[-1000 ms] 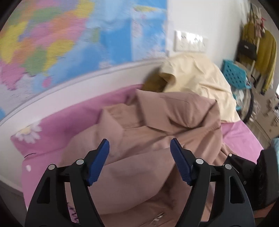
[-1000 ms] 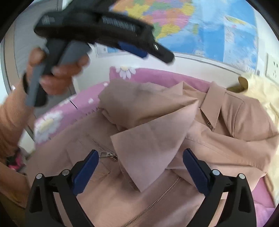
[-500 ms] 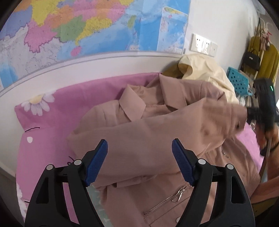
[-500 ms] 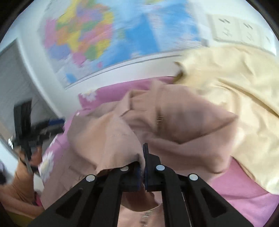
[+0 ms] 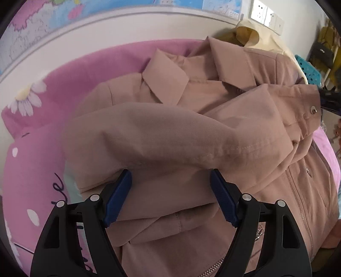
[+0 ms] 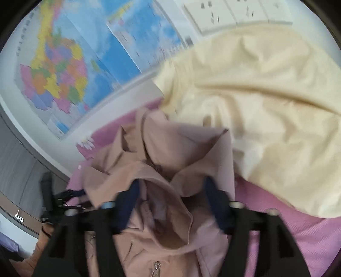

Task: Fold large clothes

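One tan jacket [image 5: 191, 136] spread across one pink bedsheet [image 5: 38, 170] printed with daisies, collar toward the wall, one sleeve folded over the chest. Left gripper [image 5: 170, 196] low over that sleeve, fingers [image 5: 118, 198] wide apart, cloth between them but not pinched. Right gripper [image 6: 172, 204] at the jacket's far side, jaws just opened again from a tight pinch, now apart with loose folds of the jacket [image 6: 162, 191] bunched between them; hard to tell through the blur whether the pads touch the fabric. One cream garment [image 6: 266, 110] heaped just beside the jacket, against its shoulder. One coloured map [image 6: 70, 70] on the wall above the bed. Three white wall sockets [image 6: 232, 12] in a row above the cream heap. One teal basket [image 5: 309, 70] past the bed's edge.
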Demonstrator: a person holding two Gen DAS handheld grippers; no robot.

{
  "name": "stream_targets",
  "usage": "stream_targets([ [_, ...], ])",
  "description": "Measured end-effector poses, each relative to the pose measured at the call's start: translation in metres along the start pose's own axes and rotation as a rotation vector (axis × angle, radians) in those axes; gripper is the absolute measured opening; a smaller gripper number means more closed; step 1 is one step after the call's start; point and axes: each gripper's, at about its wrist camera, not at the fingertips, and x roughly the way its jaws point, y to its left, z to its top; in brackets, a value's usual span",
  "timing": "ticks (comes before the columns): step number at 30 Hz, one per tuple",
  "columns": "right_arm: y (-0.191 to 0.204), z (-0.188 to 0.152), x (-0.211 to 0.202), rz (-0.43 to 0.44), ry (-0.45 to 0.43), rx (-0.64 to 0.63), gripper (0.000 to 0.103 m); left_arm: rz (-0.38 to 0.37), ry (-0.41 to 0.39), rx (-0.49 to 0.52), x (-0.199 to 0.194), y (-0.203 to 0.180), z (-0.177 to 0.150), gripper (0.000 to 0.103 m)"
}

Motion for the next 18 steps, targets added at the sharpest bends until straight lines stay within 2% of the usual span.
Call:
stream_targets([
  [2,0.011,-0.007,-0.006,0.019,0.009,-0.044,0.075,-0.007,0.006,0.003,-0.001,0.001,0.000,0.075],
  [5,0.031,-0.018,0.007,-0.042,0.052,-0.156,0.079,-0.026,0.002,0.029,-0.008,-0.004,0.000,0.075],
  [6,0.038,-0.021,0.019,-0.088,0.071,-0.199,0.078,-0.042,-0.004,0.037,-0.013,-0.006,0.001,0.075],
  [8,0.037,-0.021,0.031,-0.126,0.107,-0.223,0.042,-0.071,-0.039,0.057,-0.027,-0.012,0.003,0.075],
  [9,0.033,-0.018,0.040,-0.136,0.135,-0.213,0.010,-0.075,-0.056,0.064,-0.033,-0.014,0.004,0.075],
  [11,0.021,-0.014,0.038,-0.141,0.107,-0.180,0.010,-0.092,-0.108,0.077,-0.047,-0.019,0.006,0.078],
  [13,0.007,-0.009,0.032,-0.148,0.088,-0.127,0.010,-0.079,-0.119,0.085,-0.048,-0.022,0.009,0.080],
  [15,-0.007,-0.007,0.027,-0.143,0.079,-0.069,0.010,-0.051,-0.058,0.081,-0.031,-0.025,0.012,0.080],
  [18,-0.012,-0.011,0.033,-0.159,0.107,-0.058,0.013,-0.056,0.020,0.054,-0.001,-0.019,0.009,0.078],
])
